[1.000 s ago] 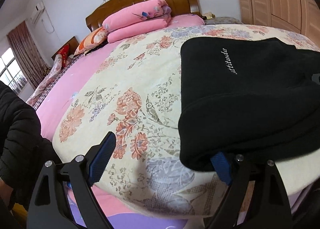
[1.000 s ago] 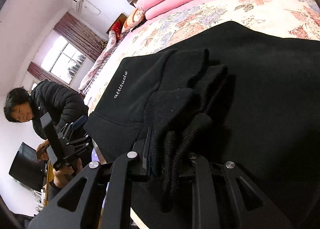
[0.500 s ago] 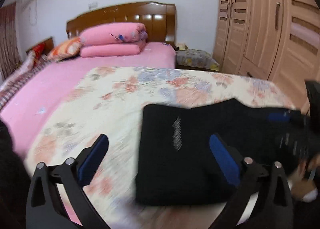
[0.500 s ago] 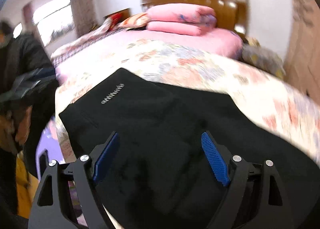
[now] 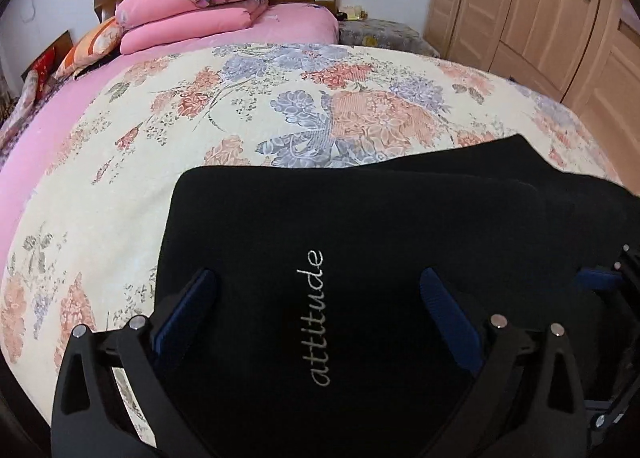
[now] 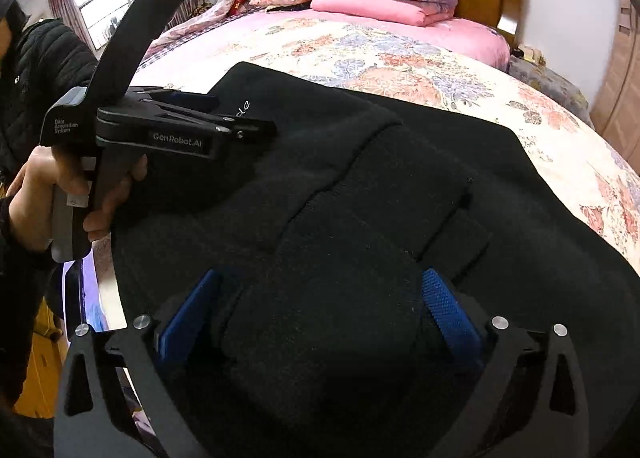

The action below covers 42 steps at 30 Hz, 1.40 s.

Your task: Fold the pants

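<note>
The folded black fleece pants (image 5: 360, 242) w/ white "attitude" script lie on the floral cream bedspread (image 5: 200, 129) of the bed, filling the lower half of both views. The left gripper (image 5: 316, 290) hovers over them, blue-padded fingers (image 5: 444, 298) spread wide, gripping nothing. The right gripper (image 6: 320, 294) is likewise open, fingers straddling a bunched fold at lower centre. A bare hand (image 6: 48, 193) holds the left tool at mid-left of the right view.

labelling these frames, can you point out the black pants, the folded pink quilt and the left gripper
black pants (image 5: 360, 225): left wrist view, flat top layer above the lettering
folded pink quilt (image 5: 192, 13): left wrist view, middle of the stacked roll
left gripper (image 6: 240, 125): right wrist view, at its fingertips over the pants
</note>
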Each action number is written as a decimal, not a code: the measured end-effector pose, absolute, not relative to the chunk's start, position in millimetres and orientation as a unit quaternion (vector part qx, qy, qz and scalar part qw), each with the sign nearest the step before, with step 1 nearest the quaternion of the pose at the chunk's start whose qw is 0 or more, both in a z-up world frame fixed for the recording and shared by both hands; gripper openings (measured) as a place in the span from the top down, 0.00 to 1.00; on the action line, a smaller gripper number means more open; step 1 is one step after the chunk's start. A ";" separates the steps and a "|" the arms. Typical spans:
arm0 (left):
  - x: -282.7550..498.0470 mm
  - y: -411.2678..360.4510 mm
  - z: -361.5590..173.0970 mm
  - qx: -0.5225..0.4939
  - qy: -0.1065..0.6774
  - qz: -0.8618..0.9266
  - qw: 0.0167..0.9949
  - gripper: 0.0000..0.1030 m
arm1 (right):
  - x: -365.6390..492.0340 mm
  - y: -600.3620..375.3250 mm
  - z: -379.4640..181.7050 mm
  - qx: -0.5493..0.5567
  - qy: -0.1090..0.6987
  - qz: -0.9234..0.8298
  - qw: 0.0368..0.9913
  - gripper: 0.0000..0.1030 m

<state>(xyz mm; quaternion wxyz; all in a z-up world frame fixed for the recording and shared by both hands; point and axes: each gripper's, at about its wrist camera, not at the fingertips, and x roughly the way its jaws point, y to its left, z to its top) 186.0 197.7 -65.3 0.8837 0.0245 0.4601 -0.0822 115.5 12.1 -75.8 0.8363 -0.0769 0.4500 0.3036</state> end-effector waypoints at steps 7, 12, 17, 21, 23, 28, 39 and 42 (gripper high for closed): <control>177.3 186.9 -47.8 0.048 0.445 -0.031 0.894 0.01 | 105.1 -6.4 -63.1 -0.054 0.445 0.298 0.843 0.05; 141.8 139.5 -24.1 0.085 0.400 -0.055 0.911 0.01 | 68.6 -81.2 -33.7 -0.027 0.408 0.217 0.886 0.05; 129.6 102.0 -32.7 0.089 0.408 -0.092 0.904 0.01 | 27.3 -190.9 -21.6 0.055 0.402 0.122 0.906 0.05; 122.6 90.7 -48.8 0.063 0.428 -0.113 0.895 0.01 | 2.4 -260.7 -27.4 0.152 0.417 0.082 0.892 0.05; 121.2 87.7 -59.6 0.060 0.434 -0.115 0.892 0.01 | -11.7 -287.5 -34.8 0.201 0.417 0.077 0.883 0.05; 119.0 95.0 -68.4 0.027 0.426 -0.130 0.895 0.01 | -31.6 -312.6 -64.9 0.282 0.441 0.085 0.848 0.05; 115.9 92.3 -68.6 0.029 0.424 -0.121 0.897 0.01 | -19.2 -310.8 -94.1 0.419 0.423 0.083 0.800 0.04; 114.7 91.5 -68.8 0.030 0.422 -0.118 0.899 0.01 | -18.1 -304.4 -93.3 0.423 0.408 0.059 0.807 0.04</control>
